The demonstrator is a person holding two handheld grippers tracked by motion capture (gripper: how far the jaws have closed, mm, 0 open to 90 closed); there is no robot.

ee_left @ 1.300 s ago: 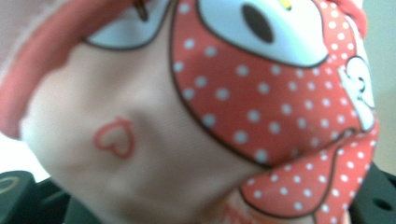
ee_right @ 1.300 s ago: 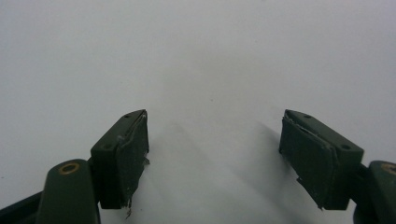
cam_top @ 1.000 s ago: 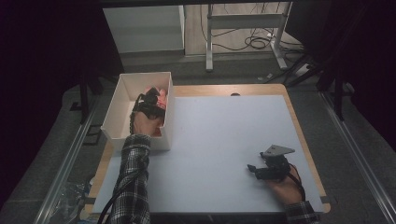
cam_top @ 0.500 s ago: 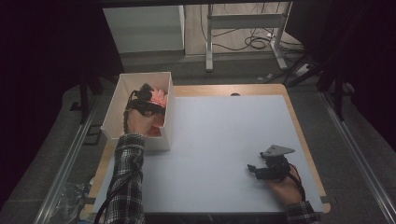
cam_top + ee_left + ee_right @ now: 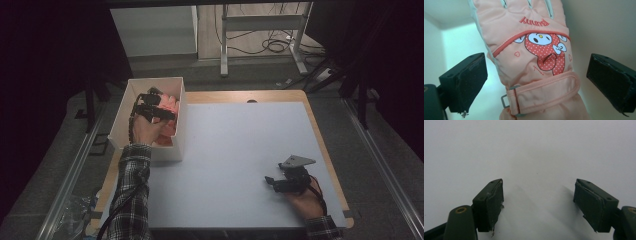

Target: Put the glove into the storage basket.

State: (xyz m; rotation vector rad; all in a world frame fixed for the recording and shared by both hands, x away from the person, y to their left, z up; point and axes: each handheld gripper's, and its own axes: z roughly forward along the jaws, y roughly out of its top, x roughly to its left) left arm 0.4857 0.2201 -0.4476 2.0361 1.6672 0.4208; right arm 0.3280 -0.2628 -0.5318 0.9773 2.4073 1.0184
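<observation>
Left gripper [image 5: 536, 75] wide open over glove [image 5: 534, 65] in box [image 5: 125, 117], not touching; glove's fingertips cut off. Right gripper [image 5: 539, 205] open, nothing betw. jaws.

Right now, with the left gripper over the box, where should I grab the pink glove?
Probably at the cuff strap. The glove lies flat in the white box, fingers pointing away, and the left gripper already has its open jaws either side of the wrist. Come straight down and close across that narrow, strap-stiffened part.

Dim dark surroundings, brightly lit table [image 5: 235, 150], soft close-ups, faint shadows
</observation>
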